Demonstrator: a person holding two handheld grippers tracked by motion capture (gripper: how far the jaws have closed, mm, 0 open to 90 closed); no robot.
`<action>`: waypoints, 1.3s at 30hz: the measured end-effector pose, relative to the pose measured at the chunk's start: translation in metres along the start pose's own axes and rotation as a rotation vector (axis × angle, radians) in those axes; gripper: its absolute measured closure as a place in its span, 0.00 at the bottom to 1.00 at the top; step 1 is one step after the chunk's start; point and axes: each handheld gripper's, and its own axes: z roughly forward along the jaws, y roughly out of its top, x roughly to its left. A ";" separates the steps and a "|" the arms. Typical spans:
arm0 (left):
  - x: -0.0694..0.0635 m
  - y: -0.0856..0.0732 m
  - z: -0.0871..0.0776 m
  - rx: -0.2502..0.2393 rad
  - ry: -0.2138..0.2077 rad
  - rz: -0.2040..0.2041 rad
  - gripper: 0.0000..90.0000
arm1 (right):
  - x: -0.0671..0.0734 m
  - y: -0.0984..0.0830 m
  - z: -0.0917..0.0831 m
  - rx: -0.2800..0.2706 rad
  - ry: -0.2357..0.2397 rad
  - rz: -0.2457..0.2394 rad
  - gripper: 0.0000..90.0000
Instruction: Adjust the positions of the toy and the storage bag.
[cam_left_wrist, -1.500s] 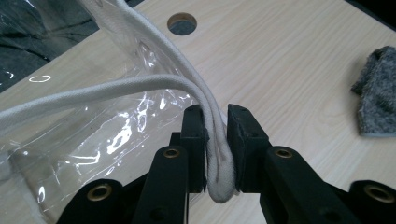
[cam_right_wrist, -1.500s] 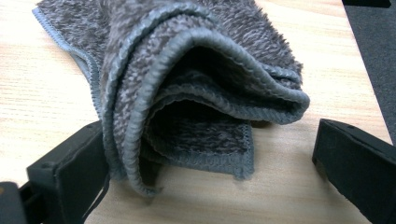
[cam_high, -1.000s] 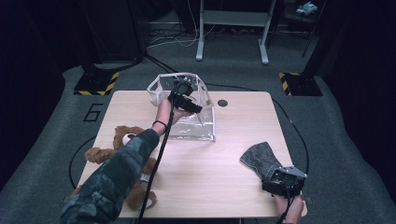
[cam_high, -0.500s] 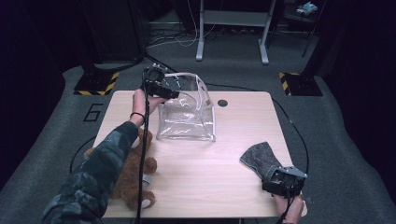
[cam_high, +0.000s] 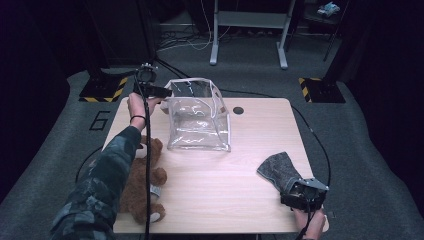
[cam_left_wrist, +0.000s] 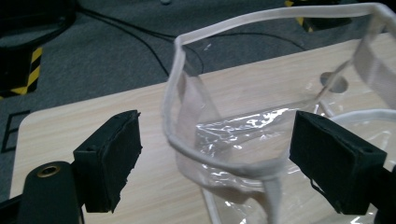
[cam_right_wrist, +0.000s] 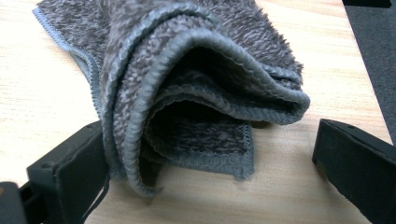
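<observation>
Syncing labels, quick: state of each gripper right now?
Left gripper: open, jaws just widened, astride the clear bag rim, not pressing.
Right gripper: open, folded grey cloth between jaws, not clamped.

teddy bear (cam_high: 142, 187) half hidden under sleeve (cam_high: 102, 185)

A light wooden table (cam_high: 250, 145) was placed on grey carpet (cam_high: 360, 130); a white metal frame (cam_high: 247, 30) was seen behind, in darkness.
</observation>
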 end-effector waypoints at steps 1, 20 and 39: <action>0.001 -0.001 0.001 0.001 0.010 -0.008 0.19 | 0.000 0.000 0.000 0.000 0.000 0.000 0.00; 0.003 -0.011 0.029 0.120 -0.139 -0.148 0.40 | 0.000 0.000 0.000 0.000 0.000 0.000 0.00; -0.024 -0.018 0.024 0.125 -0.229 -0.043 0.89 | 0.000 0.000 0.000 -0.001 0.002 -0.006 0.00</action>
